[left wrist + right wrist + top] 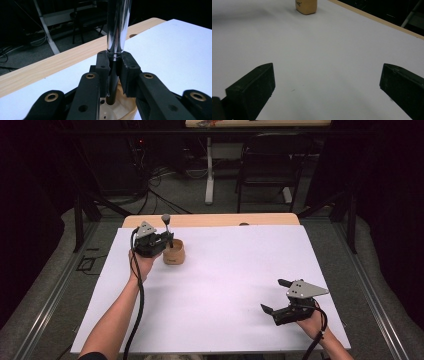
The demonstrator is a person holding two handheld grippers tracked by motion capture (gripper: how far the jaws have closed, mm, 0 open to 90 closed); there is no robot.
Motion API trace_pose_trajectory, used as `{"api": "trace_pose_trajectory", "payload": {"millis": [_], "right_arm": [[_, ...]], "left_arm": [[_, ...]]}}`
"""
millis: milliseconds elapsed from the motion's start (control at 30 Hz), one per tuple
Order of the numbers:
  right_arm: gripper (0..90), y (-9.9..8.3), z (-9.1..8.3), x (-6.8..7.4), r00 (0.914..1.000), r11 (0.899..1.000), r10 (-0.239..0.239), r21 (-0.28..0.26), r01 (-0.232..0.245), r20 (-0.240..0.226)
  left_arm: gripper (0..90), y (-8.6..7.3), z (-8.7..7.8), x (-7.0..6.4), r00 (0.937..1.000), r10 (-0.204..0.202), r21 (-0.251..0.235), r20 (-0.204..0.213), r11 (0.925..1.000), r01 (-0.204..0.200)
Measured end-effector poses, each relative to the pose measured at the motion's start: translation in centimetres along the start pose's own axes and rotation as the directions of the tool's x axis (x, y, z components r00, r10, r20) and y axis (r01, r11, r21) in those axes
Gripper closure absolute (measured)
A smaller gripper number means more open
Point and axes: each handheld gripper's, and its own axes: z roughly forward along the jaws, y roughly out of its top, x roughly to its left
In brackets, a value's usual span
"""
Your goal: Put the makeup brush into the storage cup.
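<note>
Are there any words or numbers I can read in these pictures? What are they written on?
Dark print on the side of the wooden cup: too small and blurred to read, and cut off by the top edge in the right gripper view.
The same print on the cup in the high view: only a dark smudge, unreadable.
Nothing readable on the metal rod, the white sheet or the two grippers.
</note>
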Motion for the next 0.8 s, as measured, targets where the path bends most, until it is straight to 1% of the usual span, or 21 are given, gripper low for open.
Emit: {"api": "trace_pose_trajectory", "payload": {"millis": [133, 200, 233, 333, 400, 433, 467, 500, 533, 567, 600, 633, 700, 800], "right_arm": [[0.0, 0.0, 0.0, 0.0, 1.0000, 1.000, 0.001, -0.001, -0.001, 0.002], [0.0, 0.0, -0.1, 0.0, 1.0000, 1.000, 0.000, -0.003, 0.000, 0.002], [0.0, 0.0, -0.1, 0.0, 1.0000, 1.000, -0.003, -0.006, 0.003, 0.004], [0.0, 0.0, -0.1, 0.0, 1.0000, 1.000, -0.003, -0.003, 0.003, 0.004], [0.0, 0.0, -0.1, 0.0, 1.0000, 1.000, -0.003, -0.002, 0.003, 0.003], [0.0, 0.0, -0.1, 0.0, 1.0000, 1.000, -0.003, -0.001, 0.003, 0.003], [0.0, 0.0, -0.1, 0.0, 1.0000, 1.000, -0.004, 0.000, 0.004, 0.002], [0.0, 0.0, -0.1, 0.0, 1.0000, 1.000, -0.003, 0.001, 0.003, 0.002], [0.0, 0.0, -0.1, 0.0, 1.0000, 1.000, -0.005, 0.002, 0.005, 0.002], [0.0, 0.0, -0.1, 0.0, 1.0000, 1.000, -0.006, 0.005, 0.006, 0.002], [0.0, 0.0, -0.1, 0.0, 1.0000, 1.000, -0.006, 0.005, 0.006, 0.001], [0.0, 0.0, -0.1, 0.0, 1.0000, 1.000, -0.007, 0.006, 0.007, 0.002], [0.0, 0.0, -0.1, 0.0, 1.0000, 1.000, -0.007, 0.006, 0.007, 0.002], [0.0, 0.0, 0.0, 0.1, 1.0000, 1.000, -0.006, 0.006, 0.006, 0.002]], "left_arm": [[78.1, -0.1, 0.3, -0.1, 1.0000, 0.008, 0.007, 0.000, 0.9999, -0.008], [78.0, -0.3, 0.5, -0.2, 0.9998, 0.021, 0.009, -0.004, 0.9997, -0.021], [78.0, -0.3, 0.6, -0.2, 0.9995, 0.030, 0.020, -0.005, 0.9994, -0.030], [76.9, -0.5, 0.8, -0.3, 0.9995, 0.032, 0.023, -0.002, 0.9992, -0.032], [73.6, -0.6, 0.9, -0.2, 0.9995, 0.029, 0.015, 0.010, 0.9995, -0.029], [65.4, -0.6, 0.9, -0.2, 0.9996, 0.028, 0.016, -0.004, 0.9995, -0.028], [55.1, -0.6, 0.9, -0.2, 0.9996, 0.026, 0.014, -0.007, 0.9996, -0.026], [45.6, -0.6, 0.8, -0.2, 0.9997, 0.024, 0.018, 0.001, 0.9996, -0.024], [33.9, -0.5, 0.7, -0.2, 0.9996, 0.026, 0.020, -0.013, 0.9995, -0.026], [24.7, -0.4, 0.6, -0.3, 0.9994, 0.029, 0.015, -0.017, 0.9995, -0.029], [19.8, -0.4, 0.4, -0.3, 0.9995, 0.033, 0.011, 0.000, 0.9994, -0.033], [13.3, -0.3, 0.1, -0.4, 0.9994, 0.034, 0.014, -0.003, 0.9993, -0.034], [9.0, -0.1, -0.4, -0.6, 0.9985, 0.054, 0.019, 0.010, 0.9983, -0.055], [2.8, 0.0, -1.3, -1.0, 0.9981, 0.058, 0.010, 0.020, 0.9983, -0.058]]}}
